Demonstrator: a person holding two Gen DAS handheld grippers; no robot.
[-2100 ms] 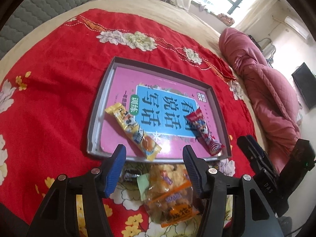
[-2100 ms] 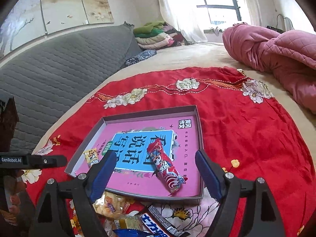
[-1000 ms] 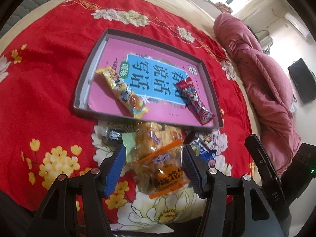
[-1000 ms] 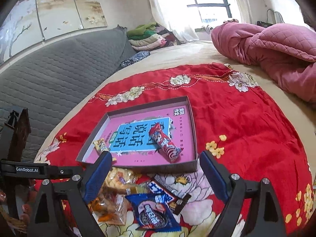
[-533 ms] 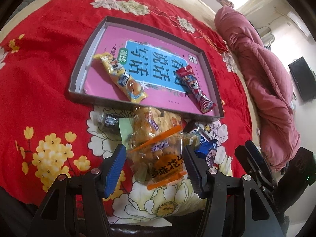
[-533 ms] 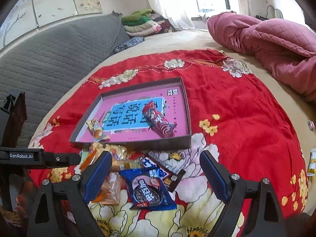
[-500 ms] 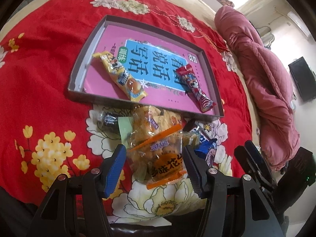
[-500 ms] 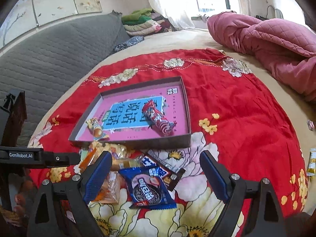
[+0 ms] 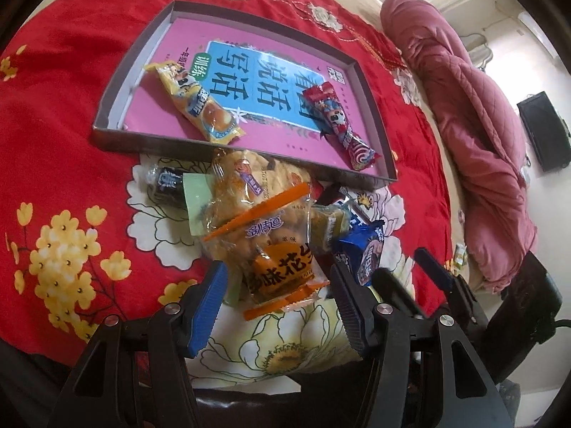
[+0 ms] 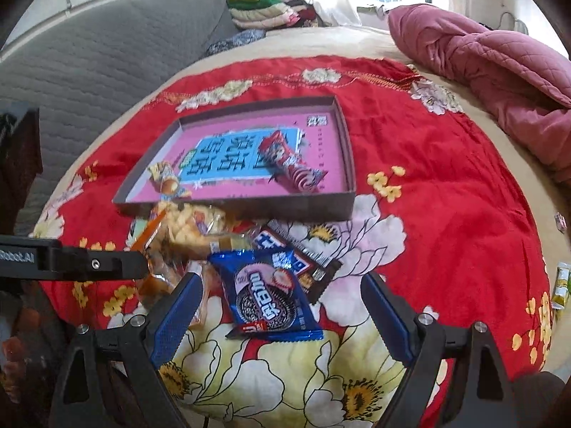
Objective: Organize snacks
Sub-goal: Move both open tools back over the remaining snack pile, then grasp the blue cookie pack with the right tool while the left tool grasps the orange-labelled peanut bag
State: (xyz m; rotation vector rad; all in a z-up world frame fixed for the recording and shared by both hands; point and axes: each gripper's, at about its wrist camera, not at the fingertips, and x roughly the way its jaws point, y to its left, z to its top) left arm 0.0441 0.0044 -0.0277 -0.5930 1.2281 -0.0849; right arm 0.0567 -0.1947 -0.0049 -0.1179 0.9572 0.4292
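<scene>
Both grippers spread wide, holding nothing: left gripper straddles the peanut bag, right gripper over the cookie pack (tray just behind).

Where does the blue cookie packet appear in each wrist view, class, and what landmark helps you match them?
Left wrist view: blue cookie packet at lower right, by the left gripper's right fingertip.
Right wrist view: blue cookie packet at lower centre, between the right gripper's open fingers.
Shared landmark: the red snack bar in the tray.
</scene>
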